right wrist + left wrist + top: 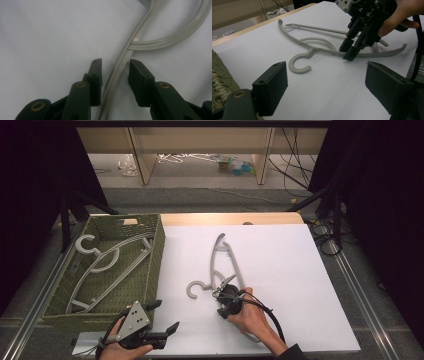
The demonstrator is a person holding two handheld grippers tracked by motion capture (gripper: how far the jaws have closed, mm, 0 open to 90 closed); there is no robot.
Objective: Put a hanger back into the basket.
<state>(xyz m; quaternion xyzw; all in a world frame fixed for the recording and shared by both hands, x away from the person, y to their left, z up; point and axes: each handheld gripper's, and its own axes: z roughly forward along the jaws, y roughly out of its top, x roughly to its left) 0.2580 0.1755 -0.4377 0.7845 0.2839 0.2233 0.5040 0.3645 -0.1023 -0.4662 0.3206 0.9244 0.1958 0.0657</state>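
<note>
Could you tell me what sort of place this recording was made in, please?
Probably a lab or workshop data-collection bench, not a home: a white tabletop between black curtains, loose cables on the floor behind, and handheld camera grippers working on a grey hanger beside a woven basket.

A basket (pixel 155 265) sits on the left side of the desk (pixel 300 285), with two hangers (pixel 107 265) lying inside it. To its right, a third hanger (pixel 220 257) lies flat on the desk. The right tool (pixel 220 288) straddles that hanger's arm; the left tool (pixel 167 317) hovers before the basket, at the near edge.
</note>
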